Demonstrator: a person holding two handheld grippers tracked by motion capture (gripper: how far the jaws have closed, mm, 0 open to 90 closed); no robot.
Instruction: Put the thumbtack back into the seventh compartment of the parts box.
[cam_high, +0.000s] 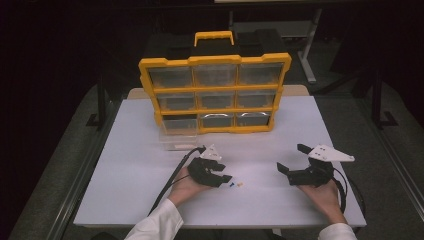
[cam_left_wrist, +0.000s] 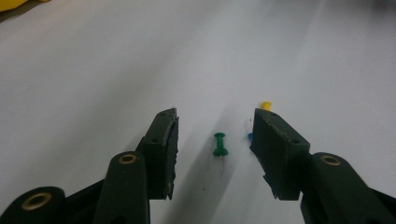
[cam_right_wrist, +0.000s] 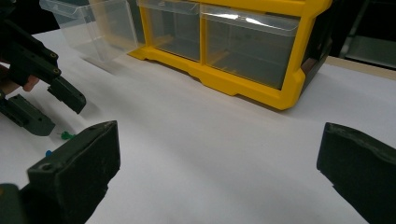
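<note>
Left gripper view shows the left gripper (cam_left_wrist: 215, 135) low over the white table (cam_left_wrist: 93, 70), its jaws about half open with a green pushpin (cam_left_wrist: 219, 145) lying flat between them, touched by neither pad. A blue pushpin (cam_left_wrist: 250, 136) and a yellow pushpin (cam_left_wrist: 266, 105) lie just beside the tip of the far jaw.

I judge that the main risk is this crowding: closing jaws may push the blue pin or catch it together with the green one. The green pin is also small and round, so it may roll or flip out.

The right gripper (cam_right_wrist: 219, 154) rests wide open and empty, well apart, and ahead of it the clear drawer (cam_right_wrist: 93, 28) is pulled out of the yellow organizer (cam_right_wrist: 289, 88).
</note>
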